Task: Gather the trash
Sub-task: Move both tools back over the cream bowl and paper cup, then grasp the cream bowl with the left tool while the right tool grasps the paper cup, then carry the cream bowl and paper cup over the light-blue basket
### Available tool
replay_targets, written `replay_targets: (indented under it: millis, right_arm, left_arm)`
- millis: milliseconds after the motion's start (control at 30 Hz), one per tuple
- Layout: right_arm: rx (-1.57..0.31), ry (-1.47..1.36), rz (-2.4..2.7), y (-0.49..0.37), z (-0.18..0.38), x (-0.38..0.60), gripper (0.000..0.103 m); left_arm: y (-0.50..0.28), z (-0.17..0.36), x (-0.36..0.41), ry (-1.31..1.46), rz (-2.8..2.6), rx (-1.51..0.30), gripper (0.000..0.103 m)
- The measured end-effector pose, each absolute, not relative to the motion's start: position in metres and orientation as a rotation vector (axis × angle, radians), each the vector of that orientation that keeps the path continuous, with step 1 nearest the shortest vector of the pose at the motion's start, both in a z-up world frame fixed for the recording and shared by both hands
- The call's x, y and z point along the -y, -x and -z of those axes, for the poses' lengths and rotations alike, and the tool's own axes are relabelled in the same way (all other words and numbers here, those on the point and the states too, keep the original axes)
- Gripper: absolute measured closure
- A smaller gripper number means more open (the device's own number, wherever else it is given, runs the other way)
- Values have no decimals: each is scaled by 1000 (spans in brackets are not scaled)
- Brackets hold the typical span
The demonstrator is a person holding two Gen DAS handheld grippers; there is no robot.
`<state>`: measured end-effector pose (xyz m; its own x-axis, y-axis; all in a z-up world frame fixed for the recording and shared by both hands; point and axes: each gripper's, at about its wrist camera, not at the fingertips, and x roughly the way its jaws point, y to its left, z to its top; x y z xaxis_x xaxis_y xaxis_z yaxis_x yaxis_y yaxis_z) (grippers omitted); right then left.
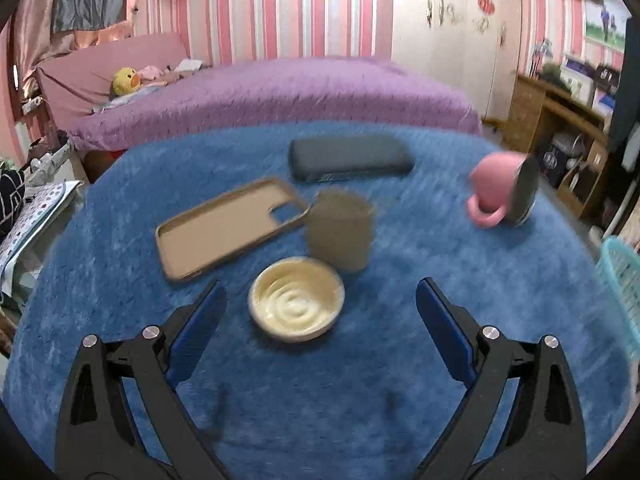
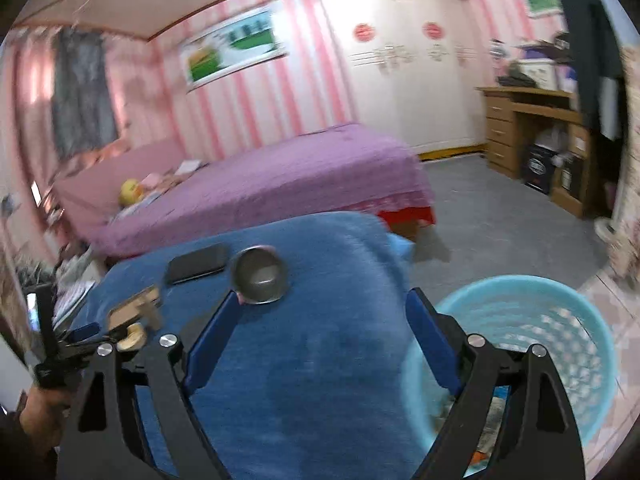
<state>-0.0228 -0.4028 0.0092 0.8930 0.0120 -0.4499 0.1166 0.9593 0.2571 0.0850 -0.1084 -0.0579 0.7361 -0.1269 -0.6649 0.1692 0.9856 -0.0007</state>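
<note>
With nothing between its blue-padded jaws, the left hand-held gripper point(image 1: 320, 308) gapes over a round cream lid point(image 1: 296, 298) on the table's point(image 1: 360, 400) fuzzy blue cover. Right hand-held gripper point(image 2: 322, 316), equally wide and empty, hangs beside the perforated turquoise basket point(image 2: 560, 320) holding trash.

Left gripper point(image 1: 320, 312) up close: two black plastic arms with triangular cut-outs, round silver screw heads at the joints, and long flat blue pads point(image 1: 200, 320) lining the inner faces of the fingers. The right gripper point(image 2: 320, 316) is its twin, black frame, silver screws, blue pads point(image 2: 430, 334). From the right wrist view, the other tool shows as a black handle in a hand point(image 2: 40, 404), with a dark sleeve at the wrist.
</note>
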Motion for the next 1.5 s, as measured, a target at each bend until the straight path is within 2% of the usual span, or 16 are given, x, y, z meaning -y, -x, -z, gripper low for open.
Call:
replay_targets:
  millis: [267,300,367,400,533,700,1000,1100,1167,1233,1367,1500]
  right_arm:
    - [-543,-230,-40,-15,4,326,19]
    - [-550,-224,-45,-19,6,319,19]
    - [-565,-203,-52,-28,9,304,19]
    - [-572,-192,-55,-33,11,298,19]
    - [-613,-152,-81,-56,20,271,19]
    - [-682,-138,-160,-90,39,226,19]
    - [-747,-129,-247,-151,67,147,20]
    - [-760,-103,-238,-166,74,133,33]
    - [-773,-93,-242,-172,78,125,52]
    - [-789,-94,-240,-177,80,123,62]
    - [-779,-114,-250,-176,79,126,70]
    - [-737,-78,-274,-161,65,126,73]
  left_arm:
    - [-119,84,99,-51,134,-839,14]
    - [-121,88,95,-39,138,-851,16]
    - [-128,93,91,-20,163,-882,41]
    - [-130,96,88,-12,179,-892,43]
    - [-124,85,74,27,216,-860,43]
    - [-107,51,31,45,143,-727,43]
    - [-109,51,-26,105,38,-700,43]
    - [-112,53,-32,127,36,-702,43]
    - [-112,53,-33,129,42,-698,43]
    - [-109,54,-33,124,51,-695,43]
    - [-107,52,-27,123,67,-688,43]
    - [-102,47,-21,120,80,-677,43]
